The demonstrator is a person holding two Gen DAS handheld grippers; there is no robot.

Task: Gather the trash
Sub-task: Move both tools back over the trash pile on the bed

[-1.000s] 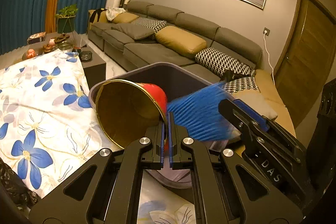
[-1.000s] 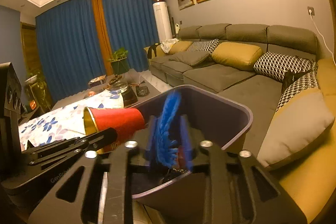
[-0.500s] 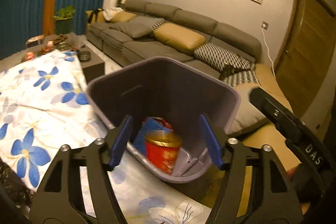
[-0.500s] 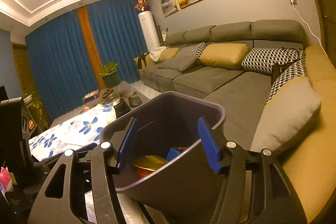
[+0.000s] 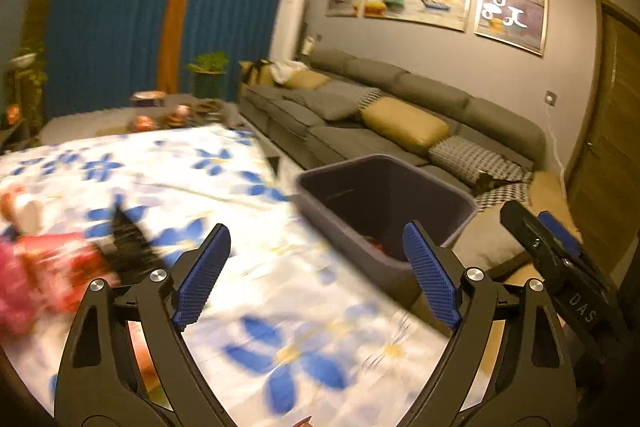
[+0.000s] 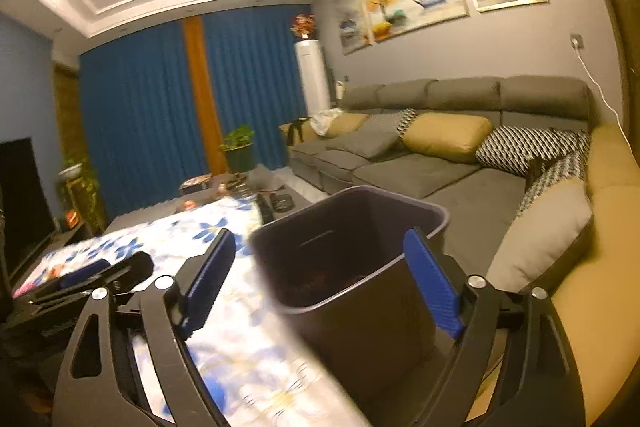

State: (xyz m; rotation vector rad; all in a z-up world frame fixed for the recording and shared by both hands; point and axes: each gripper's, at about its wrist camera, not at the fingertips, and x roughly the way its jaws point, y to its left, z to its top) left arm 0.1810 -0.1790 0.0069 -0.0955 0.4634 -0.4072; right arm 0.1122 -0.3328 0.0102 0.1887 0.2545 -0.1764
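A dark grey trash bin [image 5: 384, 199] stands past the right edge of the flowered table; something red [image 5: 376, 245] shows low inside it. My left gripper [image 5: 318, 271] hangs over the tablecloth with its jaws opening wide and nothing between them. Blurred red and pink trash [image 5: 48, 267] and a black scrap [image 5: 128, 247] lie on the cloth at the far left. The right gripper [image 5: 560, 247] shows at that view's right edge. In the right wrist view my right gripper [image 6: 320, 275] faces the bin [image 6: 352, 247], jaws opening, empty. The left gripper [image 6: 100, 273] lies to its left.
The table wears a white cloth with blue flowers [image 5: 240, 195]. A long grey sofa [image 5: 400, 115] with yellow and patterned cushions runs behind the bin. Small ornaments [image 5: 176, 113] and a potted plant [image 5: 208, 75] sit at the table's far end. A black screen [image 6: 20, 195] stands at left.
Both grippers opened and dropped the red cup and the blue wrapper into the bin. The left gripper then swung left over the table; the right drew back from the bin.
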